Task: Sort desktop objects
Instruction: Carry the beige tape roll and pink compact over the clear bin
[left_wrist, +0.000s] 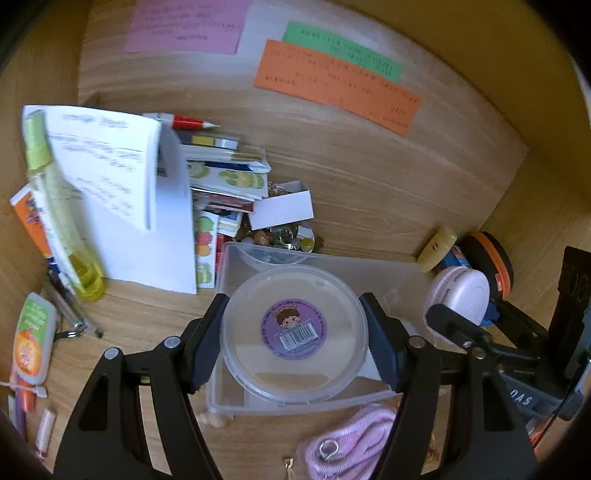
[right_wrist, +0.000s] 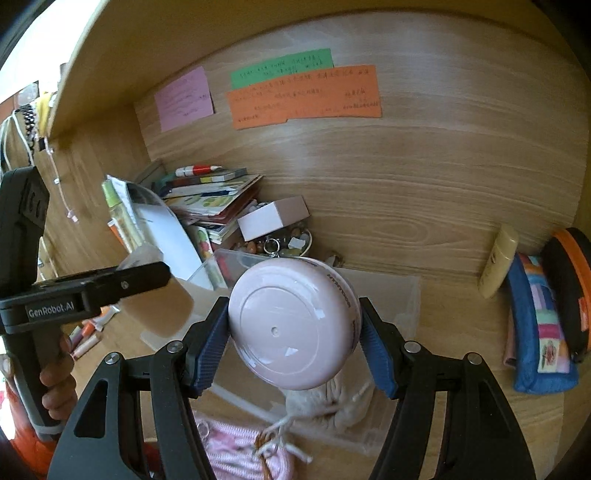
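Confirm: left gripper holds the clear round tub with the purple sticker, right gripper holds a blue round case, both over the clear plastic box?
Not quite. The right gripper holds a pink round case, not blue, as the right wrist view shows. The left gripper does grip the clear round tub with the purple sticker, over the clear plastic box.

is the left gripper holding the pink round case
No, the left gripper is shut on a clear round tub with a purple barcode sticker; the pink round case sits in the right gripper.

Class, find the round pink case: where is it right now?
In the right wrist view, the round pink case sits centre frame, gripped by the right gripper above the clear plastic box.
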